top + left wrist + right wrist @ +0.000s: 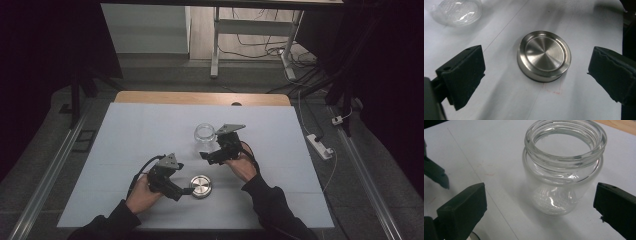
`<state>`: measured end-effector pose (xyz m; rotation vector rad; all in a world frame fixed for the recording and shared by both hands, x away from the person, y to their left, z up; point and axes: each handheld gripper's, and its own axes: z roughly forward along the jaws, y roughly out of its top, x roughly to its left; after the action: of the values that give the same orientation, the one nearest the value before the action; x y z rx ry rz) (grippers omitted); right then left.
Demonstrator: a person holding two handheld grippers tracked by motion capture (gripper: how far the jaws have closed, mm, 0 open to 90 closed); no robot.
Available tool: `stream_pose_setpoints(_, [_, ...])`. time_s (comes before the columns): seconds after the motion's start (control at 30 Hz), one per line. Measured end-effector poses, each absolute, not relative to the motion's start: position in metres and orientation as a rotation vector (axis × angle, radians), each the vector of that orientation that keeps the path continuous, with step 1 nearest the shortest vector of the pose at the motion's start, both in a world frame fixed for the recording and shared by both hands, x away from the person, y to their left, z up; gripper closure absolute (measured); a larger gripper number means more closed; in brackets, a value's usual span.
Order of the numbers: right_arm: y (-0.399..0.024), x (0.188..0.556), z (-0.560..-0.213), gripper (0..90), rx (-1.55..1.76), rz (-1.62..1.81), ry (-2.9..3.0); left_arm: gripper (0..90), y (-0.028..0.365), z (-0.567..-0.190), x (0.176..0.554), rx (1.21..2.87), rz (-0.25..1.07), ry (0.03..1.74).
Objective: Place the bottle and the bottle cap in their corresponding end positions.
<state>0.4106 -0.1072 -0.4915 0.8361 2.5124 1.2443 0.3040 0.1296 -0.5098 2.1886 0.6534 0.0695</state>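
A round steel lid [201, 186] lies flat on the white table cover, right of my left gripper [186, 191]. In the left gripper view the lid [544, 56] rests on the cover between the wide-apart jaws of that gripper [535, 65], and neither pad touches it. An empty clear glass jar [204, 133] stands upright without a lid near the table's middle. My right gripper [206, 155] sits just in front of it. In the right gripper view the jar [562, 170] stands between the spread jaws of the gripper [540, 202], apart from both pads.
The white cover [125, 150] spans most of the table, with a wooden strip [200, 98] along the far edge. A power strip [320, 146] and cables lie on the floor to the right. The jar [456, 11] appears at the top left of the left gripper view.
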Motion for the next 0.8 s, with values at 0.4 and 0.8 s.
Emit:
stream_pose_setpoints(0.4, [-0.118,0.401,-0.482,0.0,0.867,1.295,2.495,0.0,0.15,-0.501,0.298,2.157,0.074,0.67])
stream_pose_setpoints(0.8, [-0.121,0.38,-0.476,0.0,0.752,1.305,2.519,0.0,0.174,-0.498,0.287,2.115,0.095,0.732])
